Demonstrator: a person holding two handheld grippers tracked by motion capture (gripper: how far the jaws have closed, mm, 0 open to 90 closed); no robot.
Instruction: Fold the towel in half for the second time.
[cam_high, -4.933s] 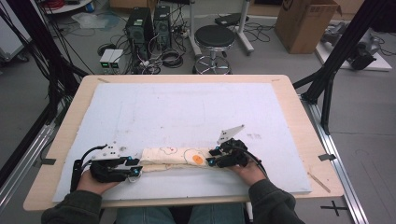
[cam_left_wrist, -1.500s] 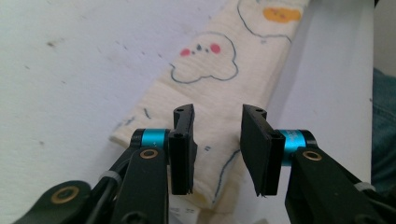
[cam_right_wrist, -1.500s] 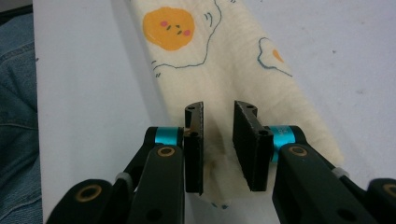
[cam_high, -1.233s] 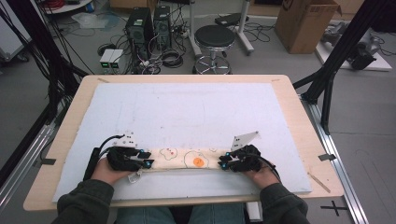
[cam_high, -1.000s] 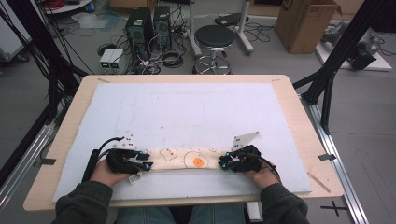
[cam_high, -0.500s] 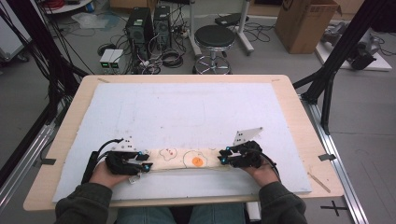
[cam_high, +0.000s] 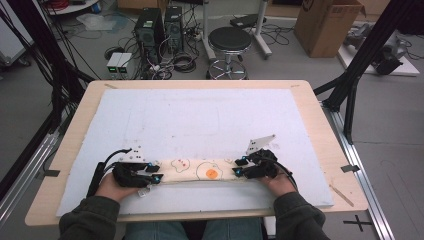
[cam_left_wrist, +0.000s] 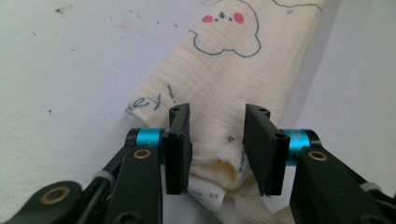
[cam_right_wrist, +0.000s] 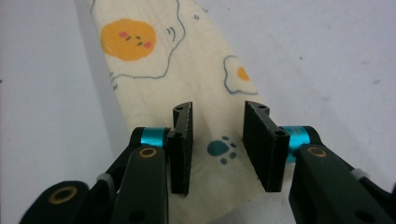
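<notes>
A cream cloth (cam_high: 200, 171), folded into a long narrow strip with fried-egg and cloud prints, lies flat on the white mat (cam_high: 210, 115) near the front edge. My left gripper (cam_high: 156, 177) sits at its left end. In the left gripper view the jaws of this gripper (cam_left_wrist: 218, 112) stand apart over the cloth (cam_left_wrist: 224, 70), and a folded end with a label lies between them unpressed. My right gripper (cam_high: 236, 167) is at the strip's right end. Its jaws (cam_right_wrist: 219, 109) have just been opening, and the cloth (cam_right_wrist: 187, 60) lies flat between and beneath them.
The mat covers a wooden table (cam_high: 325, 125), with bare mat stretching away beyond the cloth. Past the far edge stand a black stool (cam_high: 230, 40), computer towers (cam_high: 160, 25) and a cardboard box (cam_high: 330, 25). Black frame posts (cam_high: 357, 75) rise at both sides.
Since the oldest frame both hands have come nearer the front edge and the cloth has become a narrower, flatter strip. Over the last second the hands have hardly moved.
</notes>
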